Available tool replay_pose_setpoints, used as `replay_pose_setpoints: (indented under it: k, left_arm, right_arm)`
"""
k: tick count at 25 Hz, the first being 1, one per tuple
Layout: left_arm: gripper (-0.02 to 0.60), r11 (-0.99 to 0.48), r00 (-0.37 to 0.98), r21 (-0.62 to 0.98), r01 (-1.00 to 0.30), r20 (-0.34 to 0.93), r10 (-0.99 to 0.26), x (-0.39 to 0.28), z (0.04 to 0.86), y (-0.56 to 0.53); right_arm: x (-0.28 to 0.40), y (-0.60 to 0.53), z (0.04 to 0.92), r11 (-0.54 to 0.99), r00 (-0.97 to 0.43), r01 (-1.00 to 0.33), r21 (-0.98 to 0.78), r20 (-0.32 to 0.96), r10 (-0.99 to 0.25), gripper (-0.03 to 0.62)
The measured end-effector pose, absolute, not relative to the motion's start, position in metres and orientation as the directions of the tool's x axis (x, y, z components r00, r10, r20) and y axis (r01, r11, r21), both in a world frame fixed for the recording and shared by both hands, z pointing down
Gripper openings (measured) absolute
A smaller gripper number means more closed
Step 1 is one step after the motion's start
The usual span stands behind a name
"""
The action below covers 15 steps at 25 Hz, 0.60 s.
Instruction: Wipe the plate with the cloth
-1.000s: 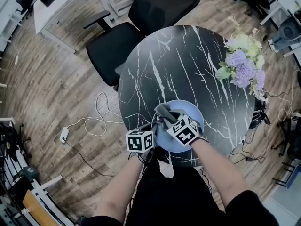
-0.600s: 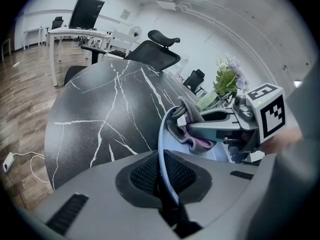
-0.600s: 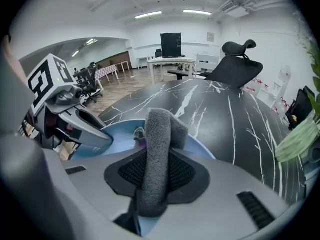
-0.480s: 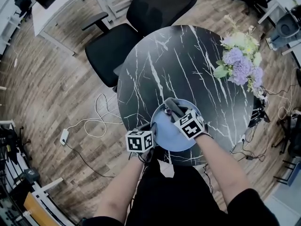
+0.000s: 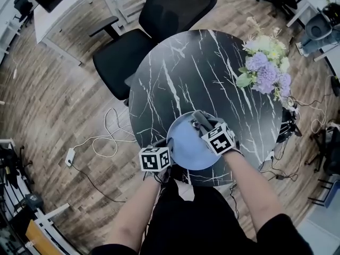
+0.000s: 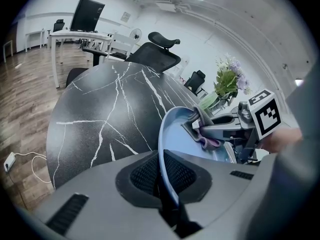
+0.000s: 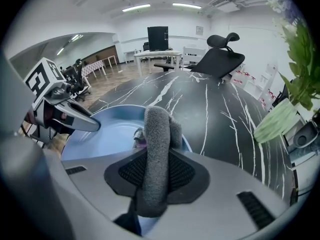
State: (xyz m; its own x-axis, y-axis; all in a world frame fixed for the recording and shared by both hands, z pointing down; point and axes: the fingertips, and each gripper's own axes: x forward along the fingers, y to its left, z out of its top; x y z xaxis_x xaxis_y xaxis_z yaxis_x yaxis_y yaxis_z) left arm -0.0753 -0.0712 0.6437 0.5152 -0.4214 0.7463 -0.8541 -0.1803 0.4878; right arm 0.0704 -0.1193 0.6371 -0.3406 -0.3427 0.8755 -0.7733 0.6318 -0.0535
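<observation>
On the plate (image 5: 183, 150), the cloth (image 7: 156, 134) is clamped in the right tool (image 5: 203, 126).

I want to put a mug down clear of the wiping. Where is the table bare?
The far half of the table is bare, from the chair side across to the flowers. The near edge is crowded: the left gripper clamps the plate there and the right gripper holds the cloth on it.

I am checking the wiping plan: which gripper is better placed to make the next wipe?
Right. The right gripper is shut on the cloth, over the plate; the left gripper only clamps the plate's rim.
</observation>
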Motion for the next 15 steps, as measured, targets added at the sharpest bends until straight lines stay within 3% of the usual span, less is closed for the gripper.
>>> replay_pose_setpoints:
  k: [15]
  left_arm:
    - [0.043, -0.160, 0.503, 0.486, -0.859, 0.744, -0.440, -0.076, 0.643, -0.072]
  right_arm:
    - [0.102, -0.092, 0.631, 0.562, -0.300, -0.825, -0.061, 0.890, -0.343, 0.114]
